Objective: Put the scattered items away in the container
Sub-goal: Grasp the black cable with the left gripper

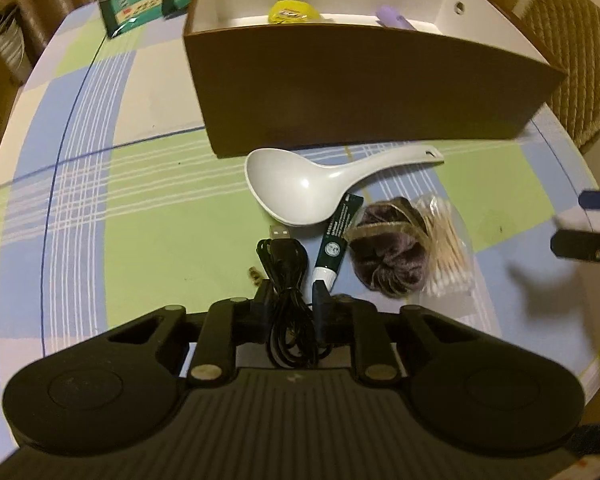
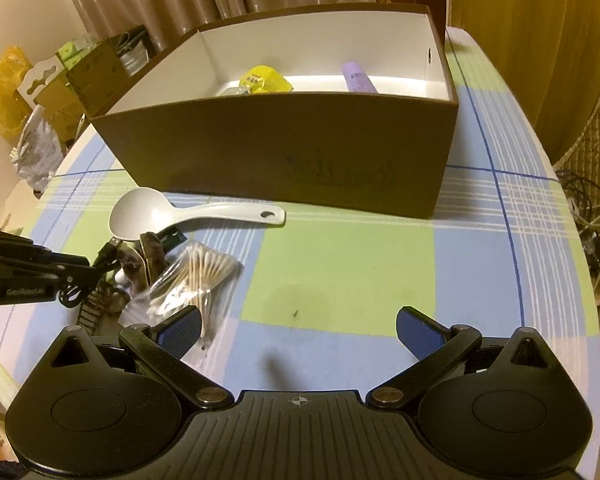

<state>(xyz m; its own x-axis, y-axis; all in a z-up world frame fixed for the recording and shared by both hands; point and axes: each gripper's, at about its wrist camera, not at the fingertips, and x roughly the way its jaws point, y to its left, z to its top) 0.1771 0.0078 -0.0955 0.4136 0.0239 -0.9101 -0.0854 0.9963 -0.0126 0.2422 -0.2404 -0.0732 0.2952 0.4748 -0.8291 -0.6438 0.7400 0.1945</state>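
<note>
My left gripper is shut on a coiled black USB cable lying on the checked tablecloth. Right of the cable lie a dark green tube, a purple fabric bundle and a bag of cotton swabs. A white ladle rests just before the brown box. The box, white inside, holds a yellow packet and a lilac tube. My right gripper hovers open over bare cloth, right of the swabs, with nothing between its blue pads.
Two green cartons stand at the table's far left corner. A quilted chair is beyond the right edge. Cardboard boxes and bags crowd the floor left of the table. A tangle of cables hangs off its right side.
</note>
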